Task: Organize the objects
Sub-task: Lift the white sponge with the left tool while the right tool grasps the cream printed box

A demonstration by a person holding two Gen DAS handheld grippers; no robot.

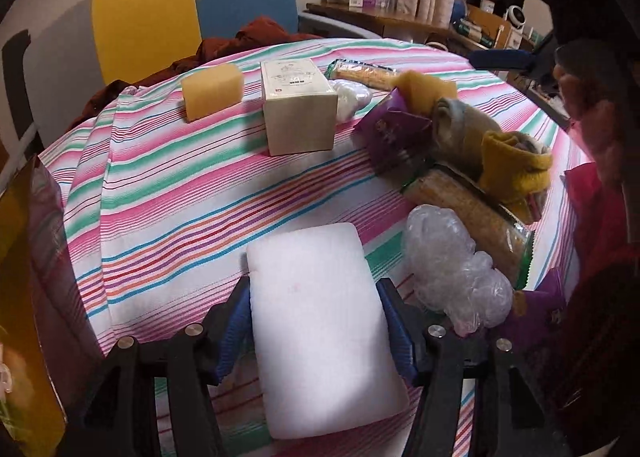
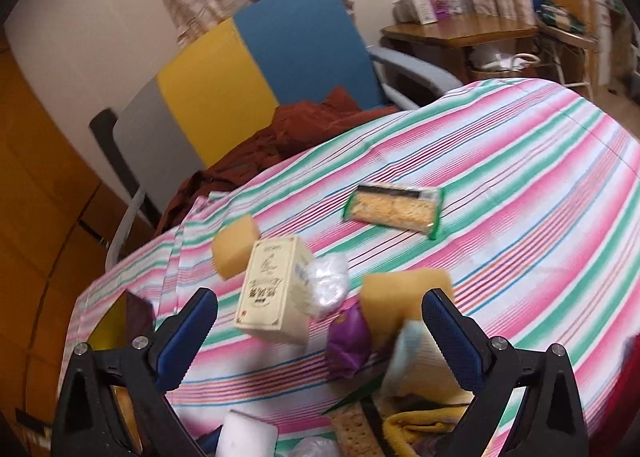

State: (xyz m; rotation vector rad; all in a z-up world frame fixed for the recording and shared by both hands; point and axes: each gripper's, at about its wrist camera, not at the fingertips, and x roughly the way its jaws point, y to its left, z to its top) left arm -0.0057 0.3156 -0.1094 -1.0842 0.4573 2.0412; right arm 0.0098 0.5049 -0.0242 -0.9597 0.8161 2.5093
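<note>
Blue-and-yellow chair (image 2: 256,69) behind the striped tablecloth (image 2: 520,193), rust-red cloth (image 2: 296,129) on its seat.

Your desk (image 1: 168,225), under a striped cloth, carries: yellow sponge (image 1: 212,91) upper left; cream box (image 1: 298,107) upper centre; noodle packet (image 1: 366,75) behind it; purple pouch (image 1: 394,129), second sponge (image 1: 426,89), socks (image 1: 516,165), cracker packet (image 1: 472,217), crumpled plastic (image 1: 452,265) right.

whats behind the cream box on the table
A crumpled clear plastic bag pokes out from behind the cream box, apparently touching it. A yellow sponge stands apart beside it. The box hides the rest of the bag.
</note>
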